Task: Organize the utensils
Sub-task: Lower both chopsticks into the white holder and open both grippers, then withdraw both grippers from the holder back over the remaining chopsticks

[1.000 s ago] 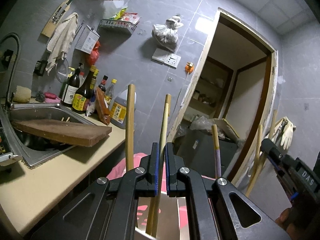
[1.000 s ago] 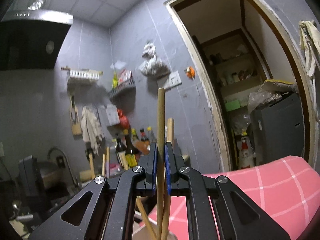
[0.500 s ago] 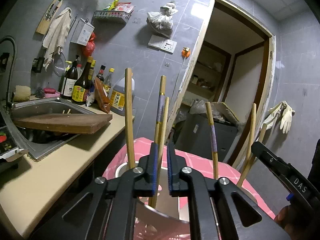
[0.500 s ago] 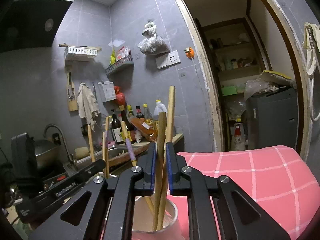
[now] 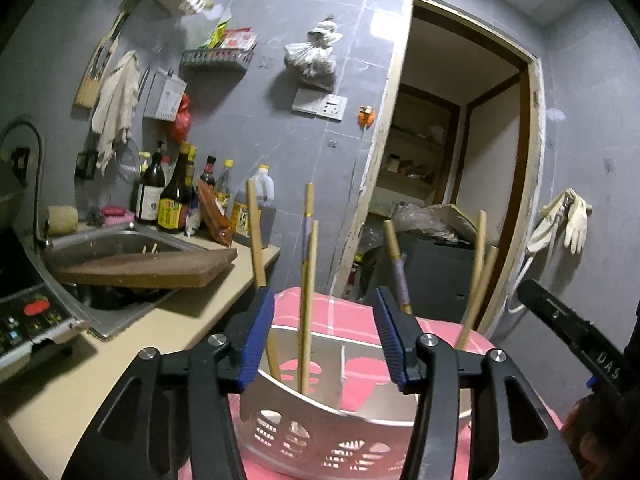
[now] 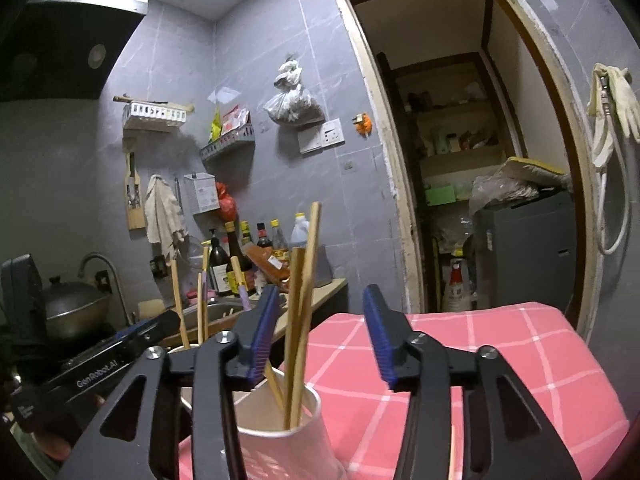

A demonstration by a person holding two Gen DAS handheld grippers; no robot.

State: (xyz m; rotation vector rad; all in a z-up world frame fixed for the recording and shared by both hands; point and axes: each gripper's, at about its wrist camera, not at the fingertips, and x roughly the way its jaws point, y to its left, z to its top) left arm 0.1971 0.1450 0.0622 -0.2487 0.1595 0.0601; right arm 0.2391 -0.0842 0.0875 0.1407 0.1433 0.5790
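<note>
Both our tools have just been spreading: the left tool (image 5: 326, 336) stands apart around a chopstick (image 5: 307, 300) in the perforated holder (image 5: 320, 436), the right tool (image 6: 320, 334) around chopsticks (image 6: 300, 320) in the cup (image 6: 280, 444). Brushing either on withdrawal could tip things.

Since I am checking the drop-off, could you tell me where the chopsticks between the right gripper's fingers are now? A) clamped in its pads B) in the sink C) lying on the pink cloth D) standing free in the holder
D: the right gripper has just been opening, and the chopsticks stand in the holder, clear of both pads.
</note>
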